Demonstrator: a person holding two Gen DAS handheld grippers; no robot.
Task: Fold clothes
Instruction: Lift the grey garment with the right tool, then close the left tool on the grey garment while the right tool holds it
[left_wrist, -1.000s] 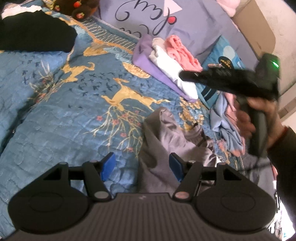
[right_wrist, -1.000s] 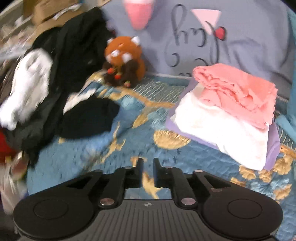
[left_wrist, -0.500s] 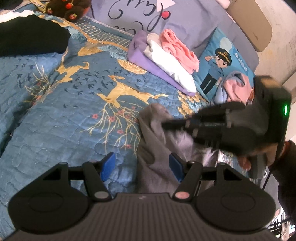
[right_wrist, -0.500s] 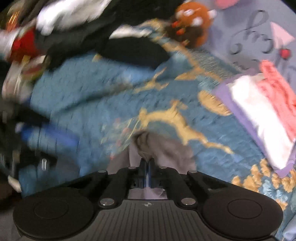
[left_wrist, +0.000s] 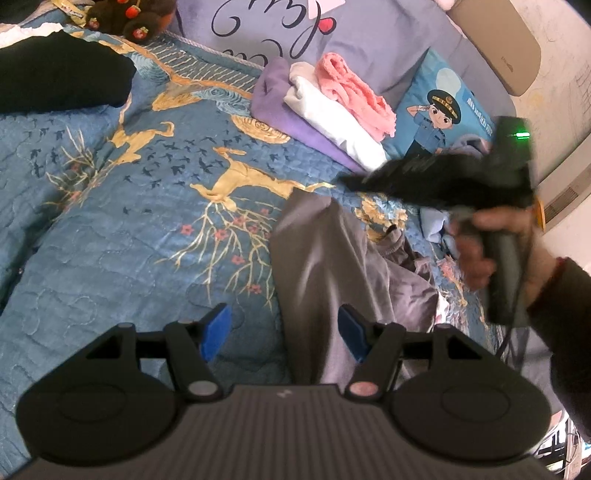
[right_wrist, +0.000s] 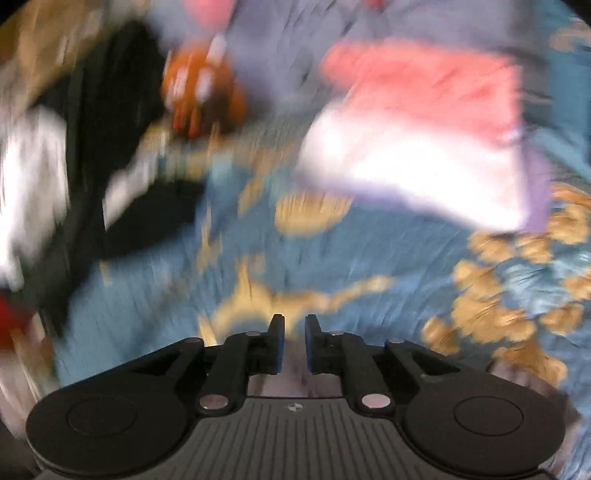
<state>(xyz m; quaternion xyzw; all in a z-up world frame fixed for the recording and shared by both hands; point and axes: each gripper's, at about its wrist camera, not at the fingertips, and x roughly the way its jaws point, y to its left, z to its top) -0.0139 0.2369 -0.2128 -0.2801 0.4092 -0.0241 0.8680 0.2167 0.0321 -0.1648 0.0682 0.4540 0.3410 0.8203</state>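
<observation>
Grey garment: laid crumpled on the blue quilted bedspread, one fold reaching between the wide-set pads of the left gripper, ungripped. Right gripper: jaws just reopened to a narrow gap, nothing pinched; view blurred. Folded stack of purple, white and pink: set near the pillows.

**Black handheld grippers, blue pads, dark sleeve**

The left gripper is matte black with blue pads, two round discs, silver pivot screws and a ribbed grey body. The right gripper matches it; on its body a green light glows. The person's right hand wears a dark sleeve.
</observation>
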